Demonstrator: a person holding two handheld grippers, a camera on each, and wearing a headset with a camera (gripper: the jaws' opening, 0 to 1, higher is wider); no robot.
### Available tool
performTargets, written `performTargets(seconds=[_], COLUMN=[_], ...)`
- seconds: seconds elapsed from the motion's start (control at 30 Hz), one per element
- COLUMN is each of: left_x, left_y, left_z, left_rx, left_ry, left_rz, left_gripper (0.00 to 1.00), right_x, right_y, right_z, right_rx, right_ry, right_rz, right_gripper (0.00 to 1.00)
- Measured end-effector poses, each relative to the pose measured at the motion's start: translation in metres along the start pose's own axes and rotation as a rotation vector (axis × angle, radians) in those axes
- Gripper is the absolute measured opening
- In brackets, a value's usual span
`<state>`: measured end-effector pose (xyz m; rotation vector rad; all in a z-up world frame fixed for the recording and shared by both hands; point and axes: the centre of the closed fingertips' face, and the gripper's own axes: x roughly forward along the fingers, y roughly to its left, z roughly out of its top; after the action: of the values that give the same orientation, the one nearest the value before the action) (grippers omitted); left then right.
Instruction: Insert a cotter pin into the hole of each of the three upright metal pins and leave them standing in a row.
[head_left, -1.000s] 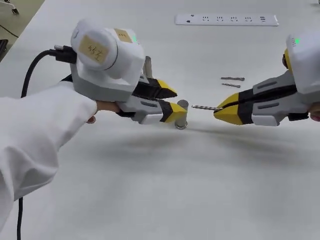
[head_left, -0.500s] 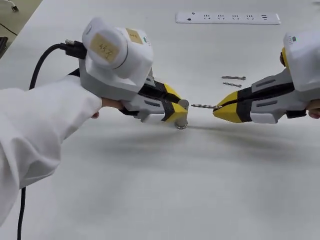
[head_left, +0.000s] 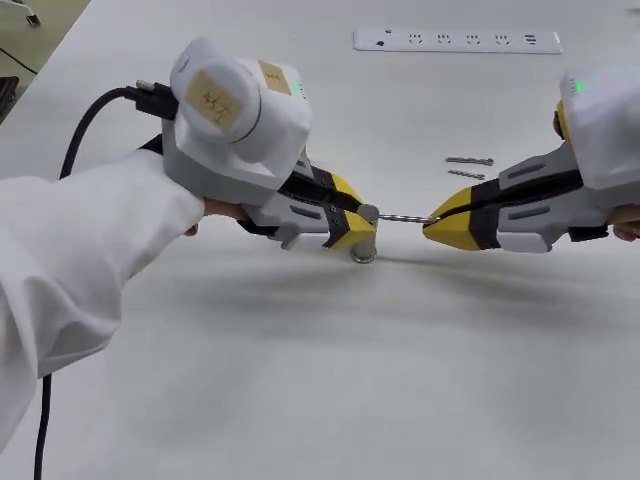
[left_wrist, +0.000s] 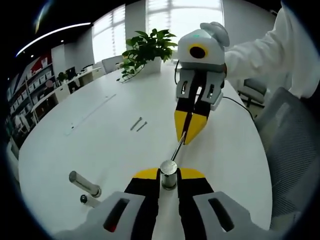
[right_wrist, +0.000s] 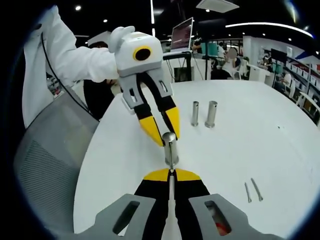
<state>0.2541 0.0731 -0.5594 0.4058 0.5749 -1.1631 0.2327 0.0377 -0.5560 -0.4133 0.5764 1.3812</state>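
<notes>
Alignment was the crux: the cotter pin (head_left: 405, 217) lay level, its long axis running straight from the right gripper (head_left: 435, 222) to the head of the upright metal pin (head_left: 367, 212). Its tip met that head, though entry into the hole could not be told. The right gripper, clenched on the cotter pin's far end, stood just right of the metal pin. The left gripper (head_left: 352, 228) clamped the pin's dull grey, flanged shaft from the opposite side. Two spare cotter pins (head_left: 468, 160) lay beyond it.
</notes>
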Motion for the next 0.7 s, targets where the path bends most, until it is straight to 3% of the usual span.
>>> performTargets(seconds=[0.53,0.7], left_x=[0.0,0.0], left_y=[-0.001,-0.002], left_z=[-0.001,-0.001], left_rx=[-0.005,-0.02], left_ry=[-0.001,-0.003], left_rz=[0.006,0.012], left_gripper=[0.1,0.1], right_x=[0.008,0.012], right_y=[-0.007,-0.002], right_z=[0.002,0.003], right_rx=[-0.025,-0.024], right_ry=[0.021,0.02], right_rz=[-0.003,0.002], right_gripper=[0.0,0.0])
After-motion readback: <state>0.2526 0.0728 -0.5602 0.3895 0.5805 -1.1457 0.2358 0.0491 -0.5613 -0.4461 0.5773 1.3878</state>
